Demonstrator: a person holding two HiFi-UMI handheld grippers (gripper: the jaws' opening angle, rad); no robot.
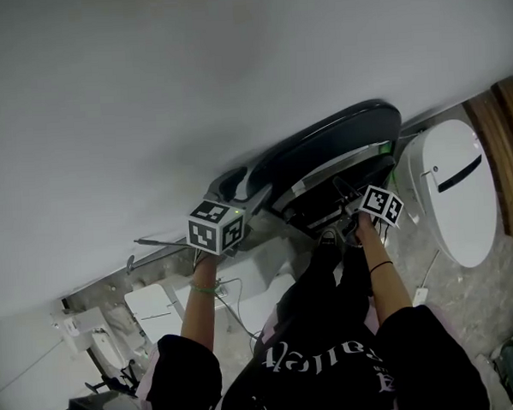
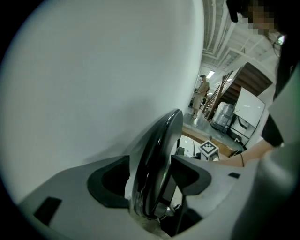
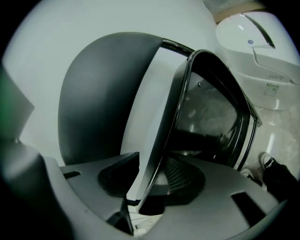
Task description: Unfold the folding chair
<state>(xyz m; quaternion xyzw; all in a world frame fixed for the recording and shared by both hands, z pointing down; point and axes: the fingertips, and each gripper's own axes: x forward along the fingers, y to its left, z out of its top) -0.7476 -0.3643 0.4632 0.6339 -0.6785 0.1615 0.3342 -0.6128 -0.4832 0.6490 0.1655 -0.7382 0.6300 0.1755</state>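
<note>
You've got both forearms stretched forward, side by side. Two grippers are out. Your left gripper (image 2: 151, 185) has its jaws spread wide, the rim of the folding chair (image 1: 339, 144) standing between them, not clamped. Your right gripper (image 3: 151, 180) is spread as well, straddling the chair's frame edge. There's one chair, folded flat, leaning against the white wall (image 1: 190, 92), and one white rounded unit (image 1: 453, 189) just beside it.

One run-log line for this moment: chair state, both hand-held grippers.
folding chair: not unfolded, by wall | left hand-held gripper: open, astride its edge | right hand-held gripper: open, astride its edge
</note>
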